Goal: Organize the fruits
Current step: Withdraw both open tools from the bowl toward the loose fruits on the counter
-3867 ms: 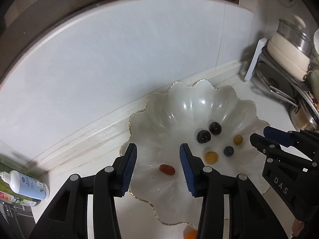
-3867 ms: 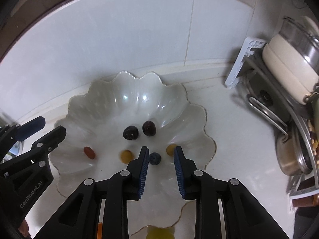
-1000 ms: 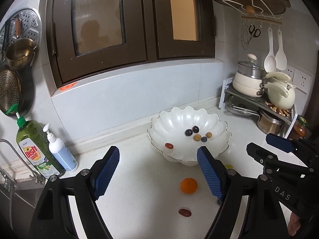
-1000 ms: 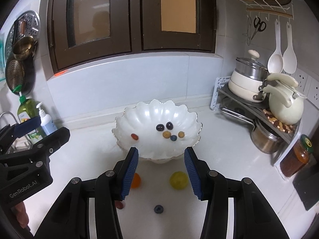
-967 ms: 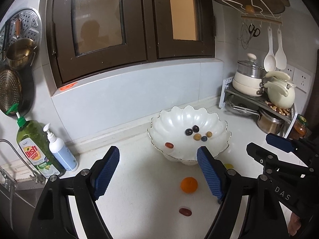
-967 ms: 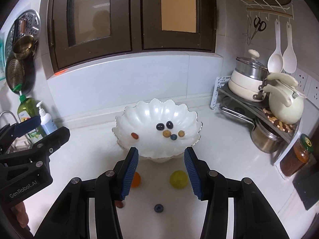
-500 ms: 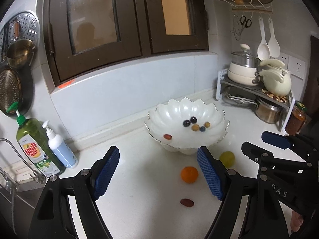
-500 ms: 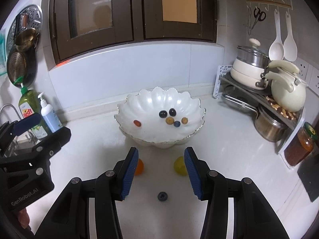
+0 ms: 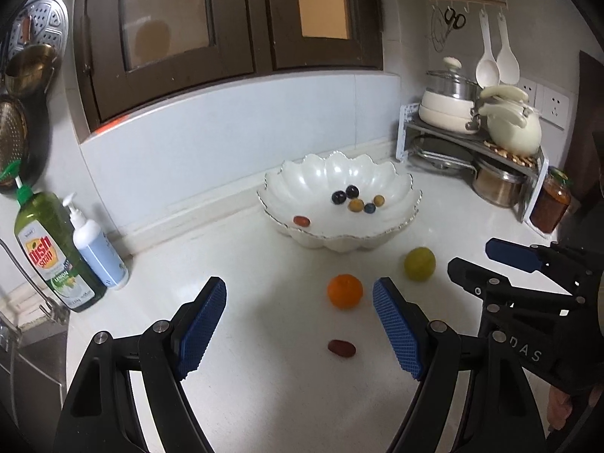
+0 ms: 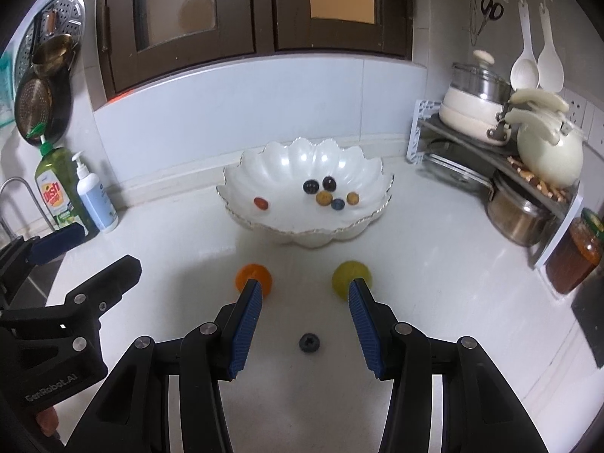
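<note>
Both pairs of jaws stand wide apart with nothing between the blue pads.

From the left wrist camera, the left gripper [image 9: 300, 324] hovers over the white counter [image 9: 245, 264], on the near side of the scalloped bowl [image 9: 406, 209]. The bowl is glossy white with a thin gold edge and sits near the back wall. Inside it lie six small fruits: two dark round ones [image 9: 345, 193] side by side toward the back, an amber one [image 9: 355, 205], a blue berry [image 9: 369, 208] and another amber one [image 9: 378, 200] just in front of them, and a red oval one [image 9: 301, 221] apart near the bowl's left wall. In front of the bowl, on the counter, sit an orange [image 9: 344, 291], a yellow-green round fruit [image 9: 419, 264] to its right, and a small dark-red oval fruit [image 9: 341, 348] nearer the camera. The right gripper [image 9: 487, 260] shows at the right edge.

From the right wrist camera, the right gripper [image 10: 304, 304] is held in front of the same bowl [image 10: 234, 204]. The orange [image 10: 253, 275] sits just beyond its left pad and the yellow-green fruit [image 10: 351, 273] just beyond its right pad, both partly hidden by the pads. A loose blueberry [image 10: 309, 342] lies on the counter between the two fingers. The left gripper [image 10: 92, 251] shows at the left edge. Left of the bowl, by the wall, stand a green dish-soap bottle [image 10: 53, 192] and a white pump bottle [image 10: 94, 198].
</note>
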`<state>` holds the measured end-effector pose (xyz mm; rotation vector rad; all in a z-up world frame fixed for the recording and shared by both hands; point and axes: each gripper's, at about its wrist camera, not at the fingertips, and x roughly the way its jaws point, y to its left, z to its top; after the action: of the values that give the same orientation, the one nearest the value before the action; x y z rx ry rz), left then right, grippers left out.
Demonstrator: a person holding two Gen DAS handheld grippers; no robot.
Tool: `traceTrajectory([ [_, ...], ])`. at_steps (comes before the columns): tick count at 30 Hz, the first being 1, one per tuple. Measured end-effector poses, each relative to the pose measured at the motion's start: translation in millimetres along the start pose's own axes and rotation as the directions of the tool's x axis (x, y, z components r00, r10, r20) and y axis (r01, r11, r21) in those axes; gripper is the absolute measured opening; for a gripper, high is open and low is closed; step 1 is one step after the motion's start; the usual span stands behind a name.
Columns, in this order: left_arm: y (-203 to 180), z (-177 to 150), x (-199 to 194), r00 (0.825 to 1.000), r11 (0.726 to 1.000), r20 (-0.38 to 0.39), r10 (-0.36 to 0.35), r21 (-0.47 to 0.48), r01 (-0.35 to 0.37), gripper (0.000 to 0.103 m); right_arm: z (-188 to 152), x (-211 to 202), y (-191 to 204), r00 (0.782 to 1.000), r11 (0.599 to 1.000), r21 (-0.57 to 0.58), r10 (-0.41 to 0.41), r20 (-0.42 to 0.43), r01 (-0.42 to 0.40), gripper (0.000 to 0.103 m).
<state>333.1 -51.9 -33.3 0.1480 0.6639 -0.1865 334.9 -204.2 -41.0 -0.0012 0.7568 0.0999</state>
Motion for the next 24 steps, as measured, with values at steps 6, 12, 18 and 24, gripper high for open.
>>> traceTrajectory([
  [6, -2, -14, 12, 0.998, 1.000, -0.059, -0.015, 0.001, 0.016, 0.080, -12, 9, -1, 1.000, 1.000, -0.008, -0.008, -0.027, 0.008, 0.049],
  [12, -7, -29, 22, 0.996, 1.000, -0.088, -0.026, 0.012, 0.027, 0.080, -23, 20, -1, 0.998, 1.000, -0.013, -0.010, -0.061, 0.010, 0.049],
  [18, -13, -40, 34, 0.992, 0.999, -0.117, -0.041, 0.031, 0.045, 0.080, -33, 32, -3, 0.996, 1.000, -0.001, -0.001, -0.091, 0.001, 0.049],
  [24, -15, -49, 47, 0.989, 0.996, -0.132, -0.060, 0.051, 0.068, 0.080, -41, 45, -2, 0.993, 1.000, -0.013, 0.012, -0.118, -0.014, 0.049],
])
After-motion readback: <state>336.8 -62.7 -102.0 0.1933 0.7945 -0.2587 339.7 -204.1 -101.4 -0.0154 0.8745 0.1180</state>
